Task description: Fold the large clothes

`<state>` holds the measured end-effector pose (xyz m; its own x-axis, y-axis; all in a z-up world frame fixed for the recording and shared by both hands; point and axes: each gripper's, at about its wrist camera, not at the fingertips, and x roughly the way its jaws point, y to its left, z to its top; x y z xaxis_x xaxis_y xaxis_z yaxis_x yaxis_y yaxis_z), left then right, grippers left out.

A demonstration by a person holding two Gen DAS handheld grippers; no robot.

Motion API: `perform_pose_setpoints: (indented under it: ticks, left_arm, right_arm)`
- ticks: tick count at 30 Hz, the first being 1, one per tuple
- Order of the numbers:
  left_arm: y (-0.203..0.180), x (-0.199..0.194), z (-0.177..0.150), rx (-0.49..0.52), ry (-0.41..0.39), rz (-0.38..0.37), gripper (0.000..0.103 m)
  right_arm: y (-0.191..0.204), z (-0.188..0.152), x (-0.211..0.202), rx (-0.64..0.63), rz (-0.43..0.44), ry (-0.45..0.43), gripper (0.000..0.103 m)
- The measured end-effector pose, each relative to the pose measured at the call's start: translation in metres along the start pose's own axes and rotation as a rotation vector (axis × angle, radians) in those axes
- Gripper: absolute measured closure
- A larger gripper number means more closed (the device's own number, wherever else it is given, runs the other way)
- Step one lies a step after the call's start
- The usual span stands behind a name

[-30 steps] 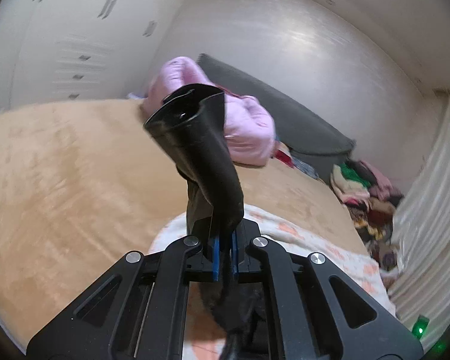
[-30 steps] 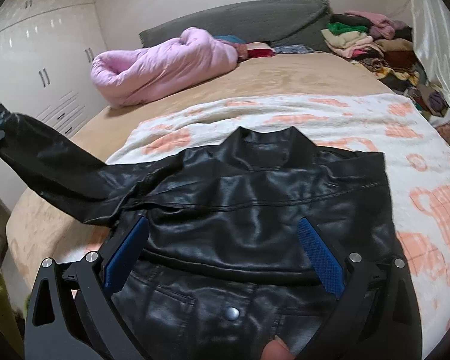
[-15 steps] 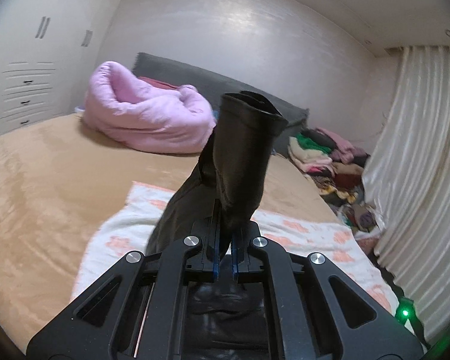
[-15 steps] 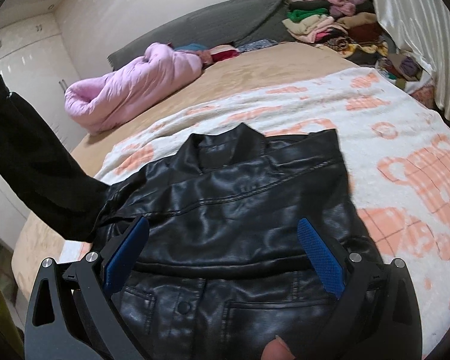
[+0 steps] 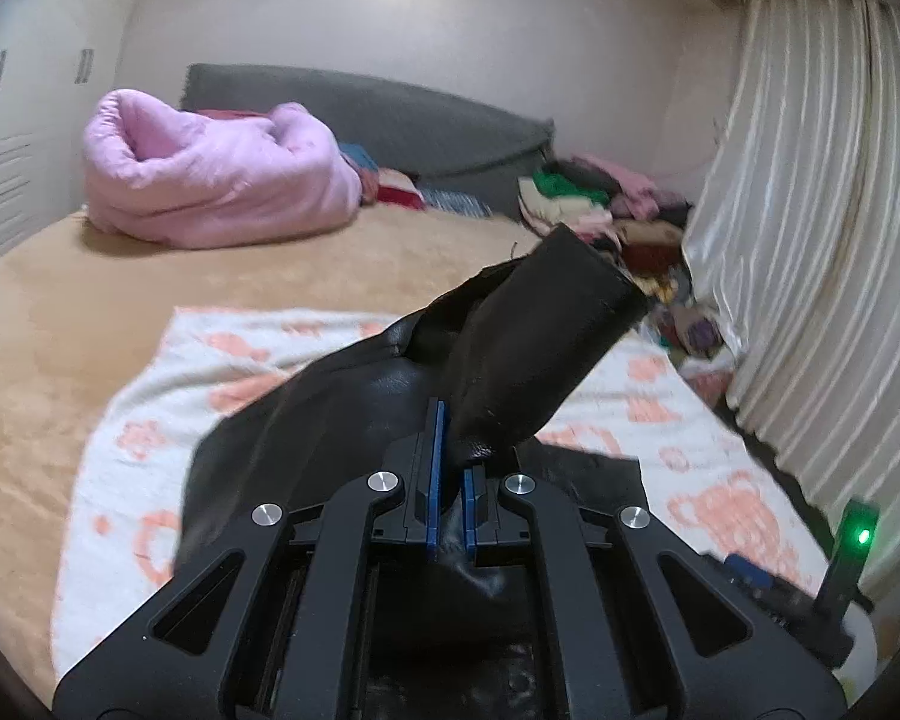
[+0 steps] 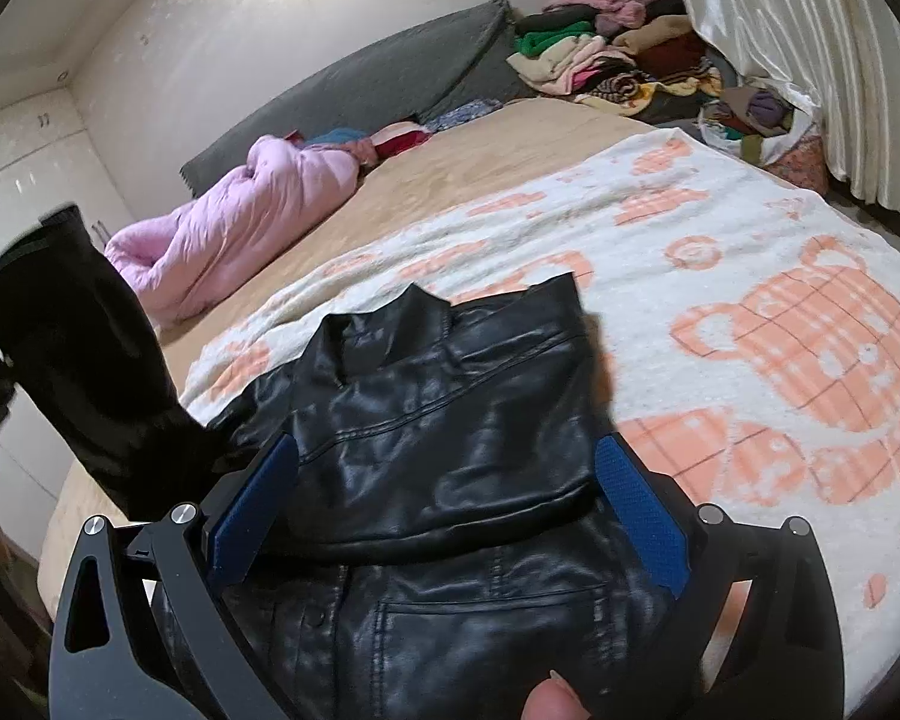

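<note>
A black leather jacket [image 6: 450,420] lies on a white blanket with orange bear prints [image 6: 780,330] on the bed. My left gripper [image 5: 450,480] is shut on the jacket's sleeve [image 5: 540,348] and holds it lifted, cuff pointing up and right over the jacket body [image 5: 330,414]. In the right wrist view the lifted sleeve [image 6: 84,372] stands at the left. My right gripper [image 6: 444,516] is open, its blue pads either side of the jacket's lower front, just above it.
A pink quilt [image 5: 210,180] lies at the head of the tan bed [image 5: 60,312] by a grey headboard [image 5: 390,114]. A heap of clothes [image 6: 618,54] sits by the curtain [image 5: 810,240]. White wardrobes [image 6: 18,180] stand left.
My left gripper has carried the sleeve rightward, from off the jacket's left side to over the jacket body. My right gripper has stayed open over the jacket, swinging a little to the right.
</note>
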<state>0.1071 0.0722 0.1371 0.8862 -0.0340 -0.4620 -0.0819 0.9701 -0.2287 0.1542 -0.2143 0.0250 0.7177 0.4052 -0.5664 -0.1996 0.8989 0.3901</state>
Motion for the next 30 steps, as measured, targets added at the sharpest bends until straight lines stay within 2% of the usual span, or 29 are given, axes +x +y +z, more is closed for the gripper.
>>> perform_pose_setpoints:
  ticks: [11, 17, 20, 22, 23, 27, 28, 29, 30]
  left_arm:
    - [-0.046, 0.060, -0.058, 0.077, 0.155, -0.023, 0.102]
    - [-0.063, 0.088, -0.091, 0.171, 0.252, -0.008, 0.100]
    - [-0.069, 0.100, -0.111, 0.231, 0.310, 0.012, 0.098]
    - [-0.071, 0.105, -0.125, 0.277, 0.338, 0.031, 0.096]
    - [-0.070, 0.108, -0.132, 0.295, 0.356, 0.045, 0.092]
    - [-0.070, 0.107, -0.151, 0.364, 0.380, 0.080, 0.077]
    - [-0.070, 0.106, -0.154, 0.378, 0.379, 0.096, 0.061]
    - [-0.069, 0.104, -0.156, 0.380, 0.380, 0.101, 0.035]
    - [-0.066, 0.101, -0.157, 0.366, 0.384, 0.074, 0.027]
  right_arm:
    - [-0.036, 0.002, -0.007, 0.072, -0.011, -0.002, 0.004]
    - [-0.048, 0.001, -0.002, 0.097, -0.013, 0.014, 0.004]
    - [-0.052, -0.002, 0.005, 0.115, 0.008, 0.039, 0.004]
    - [-0.052, -0.004, 0.012, 0.130, 0.053, 0.067, 0.004]
    - [-0.050, -0.005, 0.020, 0.136, 0.108, 0.102, 0.004]
    - [-0.034, -0.007, 0.047, 0.161, 0.229, 0.206, 0.004]
    - [-0.029, -0.008, 0.056, 0.169, 0.265, 0.236, 0.004]
    - [-0.022, -0.009, 0.067, 0.184, 0.308, 0.277, 0.004]
    - [-0.016, -0.010, 0.077, 0.200, 0.329, 0.314, 0.004]
